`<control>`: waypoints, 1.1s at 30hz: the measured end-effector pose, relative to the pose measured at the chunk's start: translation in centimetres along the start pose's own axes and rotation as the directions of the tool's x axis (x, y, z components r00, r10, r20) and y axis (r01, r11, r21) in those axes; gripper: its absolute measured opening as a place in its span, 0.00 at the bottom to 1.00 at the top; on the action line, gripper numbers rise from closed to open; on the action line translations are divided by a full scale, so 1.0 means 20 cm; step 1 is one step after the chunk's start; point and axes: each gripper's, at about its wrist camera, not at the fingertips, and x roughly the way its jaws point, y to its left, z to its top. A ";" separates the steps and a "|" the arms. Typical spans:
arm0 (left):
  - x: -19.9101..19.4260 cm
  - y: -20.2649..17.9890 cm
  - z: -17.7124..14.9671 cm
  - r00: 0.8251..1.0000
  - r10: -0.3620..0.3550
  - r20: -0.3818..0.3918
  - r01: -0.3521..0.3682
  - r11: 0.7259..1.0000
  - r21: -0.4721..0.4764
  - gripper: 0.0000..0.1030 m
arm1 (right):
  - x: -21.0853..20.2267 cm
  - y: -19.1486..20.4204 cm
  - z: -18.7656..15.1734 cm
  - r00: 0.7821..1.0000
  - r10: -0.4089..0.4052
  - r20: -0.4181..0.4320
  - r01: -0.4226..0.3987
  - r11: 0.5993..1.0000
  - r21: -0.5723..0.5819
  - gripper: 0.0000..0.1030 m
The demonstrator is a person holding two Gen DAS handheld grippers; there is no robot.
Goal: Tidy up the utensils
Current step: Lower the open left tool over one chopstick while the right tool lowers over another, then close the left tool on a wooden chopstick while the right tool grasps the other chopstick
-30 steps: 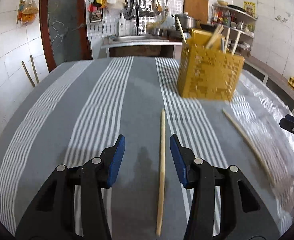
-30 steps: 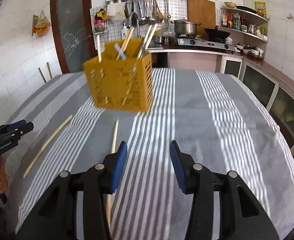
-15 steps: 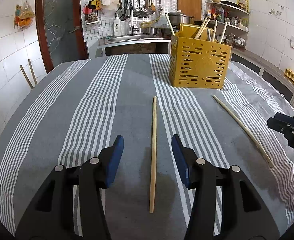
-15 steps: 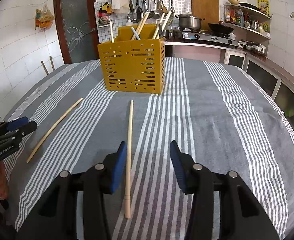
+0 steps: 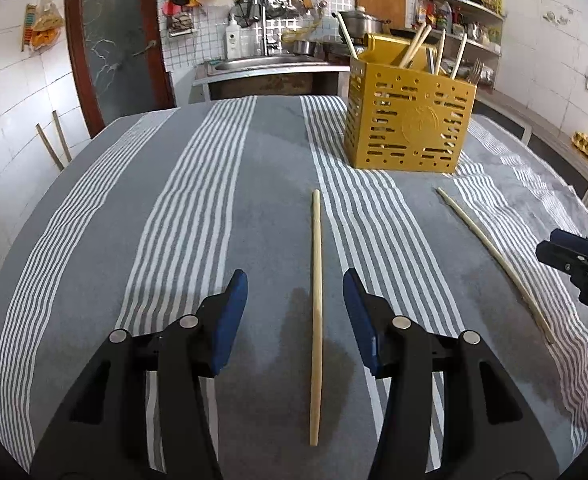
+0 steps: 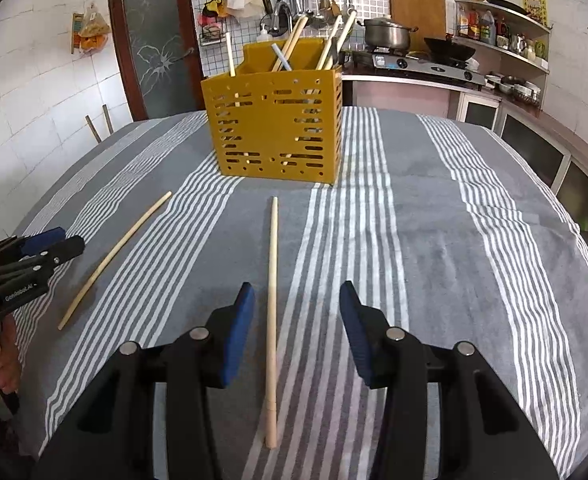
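Wooden chopstick (image 5: pixel 316 312) between spread fingers of each hand-held gripper, left (image 5: pixel 295 312) and right (image 6: pixel 297 324).

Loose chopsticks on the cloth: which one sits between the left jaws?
The left chopstick, lying between the open left gripper jaws. The other chopstick lies off toward the right gripper.

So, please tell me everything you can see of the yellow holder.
The holder is a boxy mustard-yellow caddy, plastic by its look, its walls pierced with rows of short slots and small holes. It stands upright on the striped cloth, past the two loose chopsticks, which lie apart from it. Several pale sticks lean out of its open top. No gripper touches it.
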 end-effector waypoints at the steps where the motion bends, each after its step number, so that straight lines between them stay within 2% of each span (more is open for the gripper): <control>1: 0.02 0.00 0.01 1.000 -0.007 -0.010 0.007 1.000 0.006 0.47 | 0.02 0.00 0.01 1.000 0.008 -0.012 -0.008 1.000 0.000 0.44; 8: 0.21 -0.03 0.11 0.993 -0.038 -0.112 0.042 0.998 0.037 0.47 | 0.20 0.06 0.11 0.996 0.029 -0.088 -0.032 0.999 -0.033 0.43; 16: 0.31 -0.04 0.21 0.986 -0.063 -0.153 0.070 0.997 0.038 0.47 | 0.37 0.08 0.19 0.987 0.036 -0.156 -0.043 0.998 -0.043 0.43; 19: 0.37 -0.06 0.24 0.983 -0.055 -0.175 0.068 0.995 0.069 0.47 | 0.45 0.09 0.21 0.981 0.027 -0.194 -0.038 0.998 -0.051 0.43; 23: 0.46 -0.08 0.26 0.974 -0.056 -0.221 0.076 0.994 0.080 0.39 | 0.50 0.10 0.23 0.977 0.028 -0.211 -0.042 0.997 -0.061 0.41; 24: 0.49 -0.10 0.26 0.970 -0.043 -0.240 0.070 0.992 0.105 0.39 | 0.51 0.11 0.24 0.976 0.028 -0.217 -0.042 0.997 -0.063 0.39; 26: 0.51 -0.14 0.27 0.972 -0.011 -0.235 0.049 0.986 0.158 0.38 | 0.54 0.11 0.25 0.974 0.005 -0.226 -0.025 0.996 -0.088 0.26; 28: 0.54 -0.16 0.29 0.970 -0.001 -0.243 0.043 0.985 0.169 0.37 | 0.57 0.09 0.27 0.972 0.001 -0.236 -0.021 0.996 -0.082 0.19; 29: 0.55 -0.15 0.30 0.969 -0.005 -0.249 0.046 0.986 0.160 0.34 | 0.58 0.09 0.28 0.971 0.000 -0.240 -0.020 0.997 -0.078 0.13; 31: 0.58 -0.14 0.33 0.967 -0.011 -0.256 0.047 0.990 0.136 0.24 | 0.60 0.08 0.30 0.969 -0.005 -0.248 -0.014 0.997 -0.074 0.07; 32: 0.59 -0.14 0.34 0.967 -0.006 -0.257 0.042 0.990 0.133 0.12 | 0.61 0.08 0.31 0.968 -0.002 -0.252 -0.016 0.997 -0.071 0.06; 33: 0.59 -0.15 0.35 0.967 -0.002 -0.256 0.038 0.990 0.138 0.04 | 0.61 0.08 0.32 0.967 -0.001 -0.253 -0.018 0.997 -0.070 0.06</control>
